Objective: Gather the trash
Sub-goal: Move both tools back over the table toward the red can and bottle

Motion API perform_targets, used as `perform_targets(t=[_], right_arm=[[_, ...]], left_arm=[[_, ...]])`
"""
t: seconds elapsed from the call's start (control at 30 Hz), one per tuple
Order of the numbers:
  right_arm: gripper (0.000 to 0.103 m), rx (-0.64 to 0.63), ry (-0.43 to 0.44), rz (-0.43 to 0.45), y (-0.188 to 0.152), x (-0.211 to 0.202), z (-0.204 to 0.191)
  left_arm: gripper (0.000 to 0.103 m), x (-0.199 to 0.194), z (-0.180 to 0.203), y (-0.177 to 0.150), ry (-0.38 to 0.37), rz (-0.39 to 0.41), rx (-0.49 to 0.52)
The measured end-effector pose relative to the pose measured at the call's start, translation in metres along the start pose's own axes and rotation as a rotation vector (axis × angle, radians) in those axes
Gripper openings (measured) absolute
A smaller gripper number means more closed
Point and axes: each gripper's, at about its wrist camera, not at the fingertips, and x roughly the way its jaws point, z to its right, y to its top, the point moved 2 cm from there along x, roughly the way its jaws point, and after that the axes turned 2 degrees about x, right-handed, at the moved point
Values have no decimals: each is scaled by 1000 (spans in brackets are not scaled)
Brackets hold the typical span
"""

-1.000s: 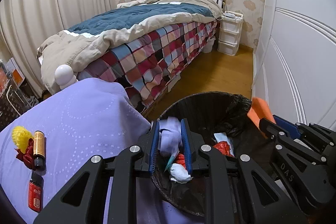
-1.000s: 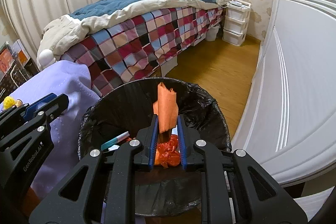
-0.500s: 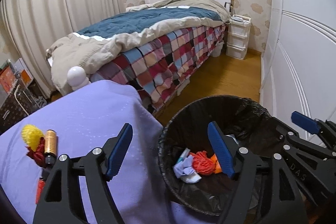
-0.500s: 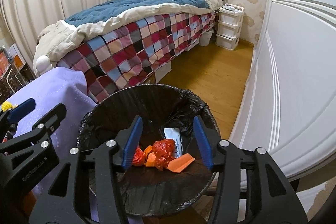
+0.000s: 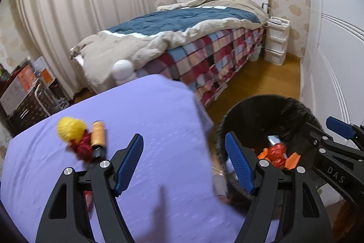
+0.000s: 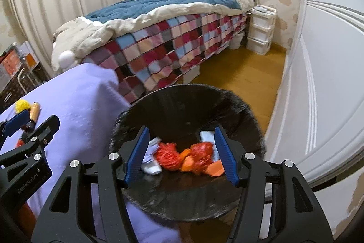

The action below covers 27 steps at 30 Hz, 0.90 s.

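Note:
A black-lined trash bin [image 6: 188,104] stands beside the purple-covered table [image 5: 147,120]; it also shows in the left wrist view [image 5: 261,111]. Inside lie red crumpled trash [image 6: 202,152], orange paper [image 6: 215,169] and a pale wad [image 6: 150,158]. My right gripper [image 6: 180,153] is open and empty above the bin. My left gripper [image 5: 184,162] is open and empty over the table's right edge. On the table lie a yellow ball [image 5: 70,129], a red bundle [image 5: 82,148] and an amber bottle [image 5: 98,137], left of the left gripper.
A bed [image 5: 204,47] with a plaid cover stands beyond the table. A white wardrobe [image 6: 325,74] runs along the right. White drawers [image 5: 276,43] stand by the bed head. Wooden floor [image 6: 245,76] lies between bed and wardrobe. Shelves with boxes [image 5: 22,92] stand at left.
Both grippers opened and dropped their trash into the bin: the left a pale wad, the right orange paper. The left gripper has since swung left, over the table.

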Motion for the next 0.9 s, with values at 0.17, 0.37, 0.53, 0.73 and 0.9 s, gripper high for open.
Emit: perform_targets(t=[0.17,0.37,0.53,0.73,0.9], right_arm=[[58,-35,49,-15,-8,-5,-29],[59,-85,108,-29,-17,-10,-66],[59,-129,147,-39,-21,-13,-97],[60,-183,193,-50,-26,-13,-133],[60,-222,213,-62,-34,-14,-154]], left_arm=[[72,-9,-34,-18,53,-23,-36],[72,-13,-75,-35,121,-46,-96],[72,-10,-103,-47,149,-77,-137],[59,2,-120,-56,124,-138,-163],[44,13,-122,-63,86,-185,-170]])
